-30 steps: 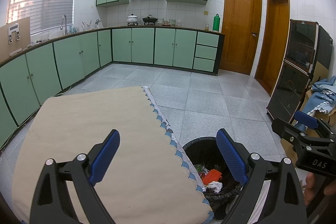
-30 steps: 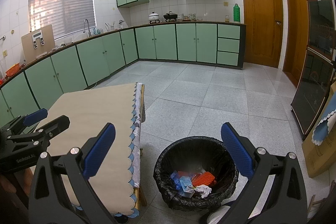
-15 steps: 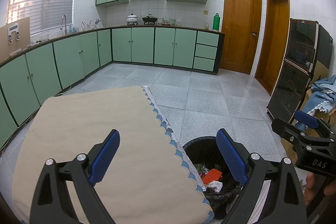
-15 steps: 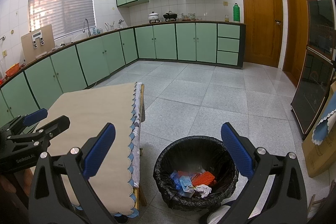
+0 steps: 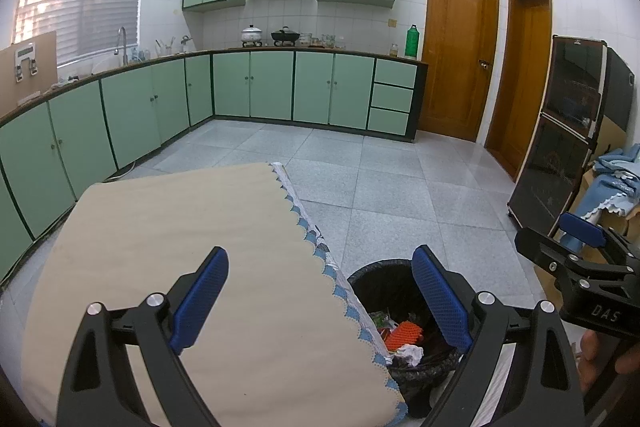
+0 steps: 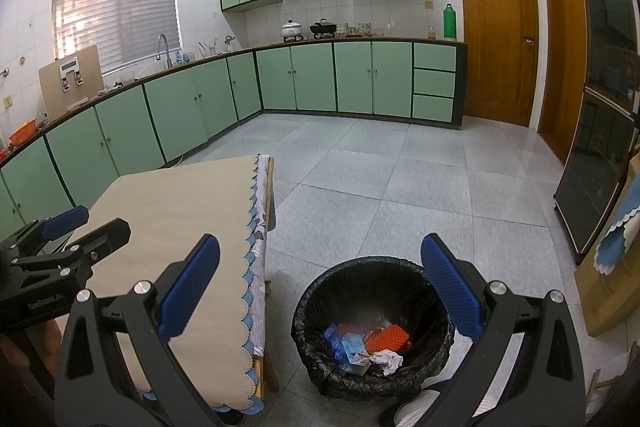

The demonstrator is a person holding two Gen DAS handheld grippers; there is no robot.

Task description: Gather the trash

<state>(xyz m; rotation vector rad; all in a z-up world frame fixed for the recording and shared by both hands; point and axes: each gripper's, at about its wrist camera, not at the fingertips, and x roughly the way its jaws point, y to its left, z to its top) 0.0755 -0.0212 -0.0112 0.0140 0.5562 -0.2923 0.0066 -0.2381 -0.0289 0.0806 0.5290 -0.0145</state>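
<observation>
The table under its beige cloth shows no litter on the part in view, and the black-lined trash bin stands on the floor just beside its scalloped edge. The trash, an orange piece, blue wrappers and crumpled white paper, already lies in the bin's bottom, so the task looks nearly done. The right gripper hangs almost straight over the bin, nearer than the left gripper above the table edge; both are spread wide and hold nothing.
</observation>
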